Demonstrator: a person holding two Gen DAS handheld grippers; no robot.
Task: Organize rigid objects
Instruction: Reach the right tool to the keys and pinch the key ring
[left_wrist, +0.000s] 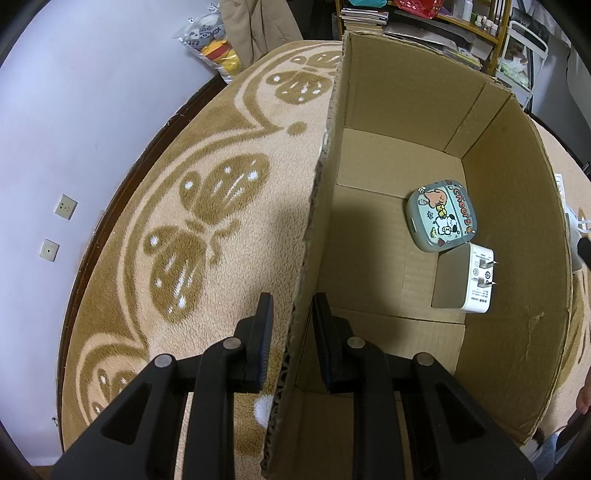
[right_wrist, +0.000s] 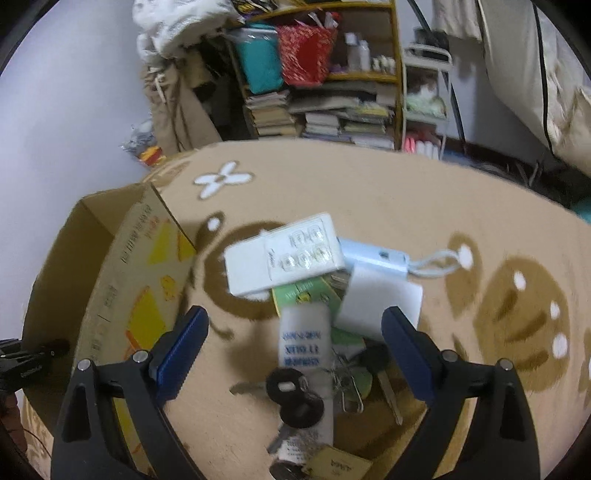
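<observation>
left claw (left_wrist: 291, 332) straddled box (left_wrist: 517, 229) wall, grip unclear | right claw (right_wrist: 295, 347) spread wide, empty, above pile beside box | remote (right_wrist: 280, 254) topped pile: light, stiff, slick, I judged; best pinched across narrow sides | charger (left_wrist: 463, 282), case (left_wrist: 441, 219) already in box

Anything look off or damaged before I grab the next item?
The box has a ragged, torn top edge where the left gripper straddles its wall. The pile beside it is jumbled: the remote lies askew across other items.
</observation>
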